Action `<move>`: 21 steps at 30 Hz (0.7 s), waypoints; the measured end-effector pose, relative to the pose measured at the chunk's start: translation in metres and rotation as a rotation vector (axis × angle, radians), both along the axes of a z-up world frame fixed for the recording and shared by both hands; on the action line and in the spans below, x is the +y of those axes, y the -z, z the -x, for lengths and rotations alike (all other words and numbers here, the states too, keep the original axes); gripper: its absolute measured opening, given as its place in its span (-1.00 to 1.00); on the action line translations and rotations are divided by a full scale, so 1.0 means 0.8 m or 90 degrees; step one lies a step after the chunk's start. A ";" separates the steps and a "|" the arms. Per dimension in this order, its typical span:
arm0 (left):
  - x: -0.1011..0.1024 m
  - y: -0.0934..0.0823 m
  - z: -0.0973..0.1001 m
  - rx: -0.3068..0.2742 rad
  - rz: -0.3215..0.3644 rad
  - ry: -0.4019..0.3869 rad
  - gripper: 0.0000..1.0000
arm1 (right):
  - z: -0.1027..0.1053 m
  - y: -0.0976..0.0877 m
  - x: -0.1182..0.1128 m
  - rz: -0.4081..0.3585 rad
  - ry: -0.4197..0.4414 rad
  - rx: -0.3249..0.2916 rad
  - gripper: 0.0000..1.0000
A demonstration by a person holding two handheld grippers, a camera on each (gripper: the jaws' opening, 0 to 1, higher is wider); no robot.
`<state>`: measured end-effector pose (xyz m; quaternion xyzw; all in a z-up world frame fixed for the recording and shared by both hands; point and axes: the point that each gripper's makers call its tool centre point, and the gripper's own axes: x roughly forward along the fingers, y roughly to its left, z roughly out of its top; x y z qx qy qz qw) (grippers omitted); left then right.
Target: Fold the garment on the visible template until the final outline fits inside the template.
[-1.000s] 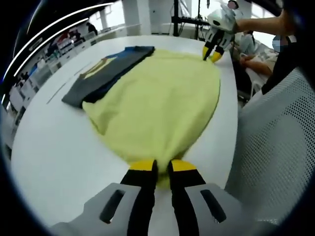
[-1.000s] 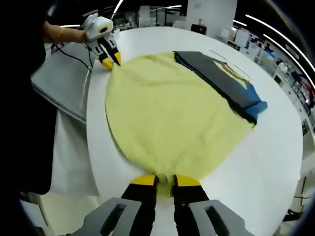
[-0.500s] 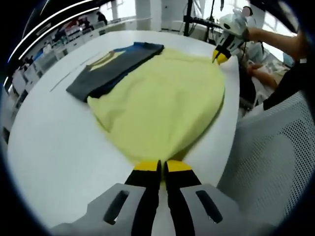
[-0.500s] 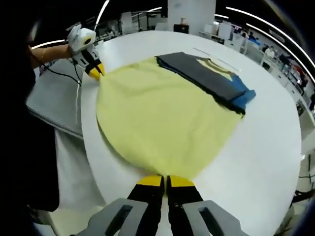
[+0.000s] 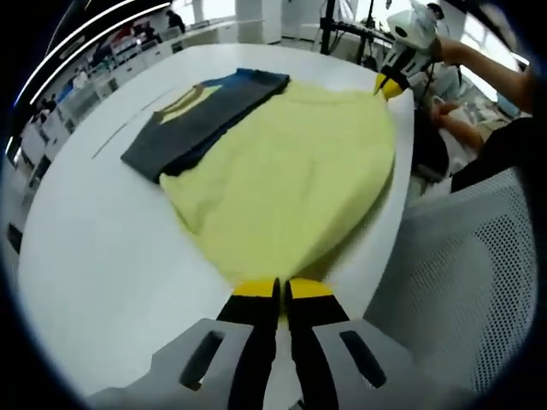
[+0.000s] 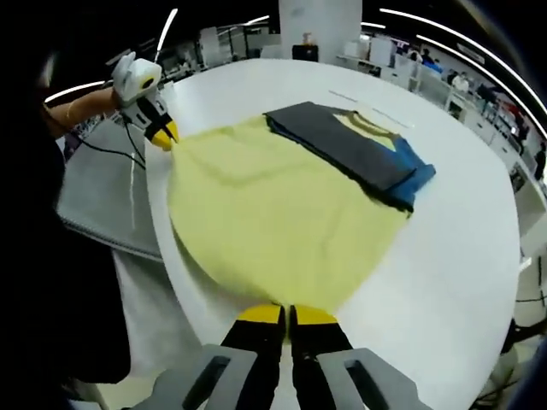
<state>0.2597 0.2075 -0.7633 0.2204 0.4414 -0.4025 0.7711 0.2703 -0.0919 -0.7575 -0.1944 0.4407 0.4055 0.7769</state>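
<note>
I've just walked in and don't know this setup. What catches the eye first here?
A big yellow garment lies spread over the white table, stretched between the right gripper and the left gripper, each shut on an edge of it. Along its far side lies a folded dark grey and blue garment.

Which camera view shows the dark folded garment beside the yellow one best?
The right gripper view: the dark garment, with its yellow collar and blue sleeve, lies unforeshortened beside the yellow garment. The left gripper view shows it more obliquely.
</note>
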 end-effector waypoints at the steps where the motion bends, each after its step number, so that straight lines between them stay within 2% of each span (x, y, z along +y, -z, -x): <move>1: 0.000 -0.002 0.000 0.002 0.000 -0.003 -1.00 | 0.000 -0.001 0.000 0.000 0.001 0.001 -1.00; 6: 0.003 -0.015 0.002 0.011 -0.006 -0.013 -1.00 | 0.001 -0.014 0.002 -0.011 0.018 0.008 -1.00; 14: 0.002 -0.039 0.004 0.027 0.015 -0.033 -1.00 | 0.001 -0.033 0.003 -0.015 0.023 0.005 -1.00; 21: 0.006 -0.051 0.006 0.040 0.010 -0.046 -1.00 | 0.006 -0.046 0.005 -0.017 0.022 0.010 -1.00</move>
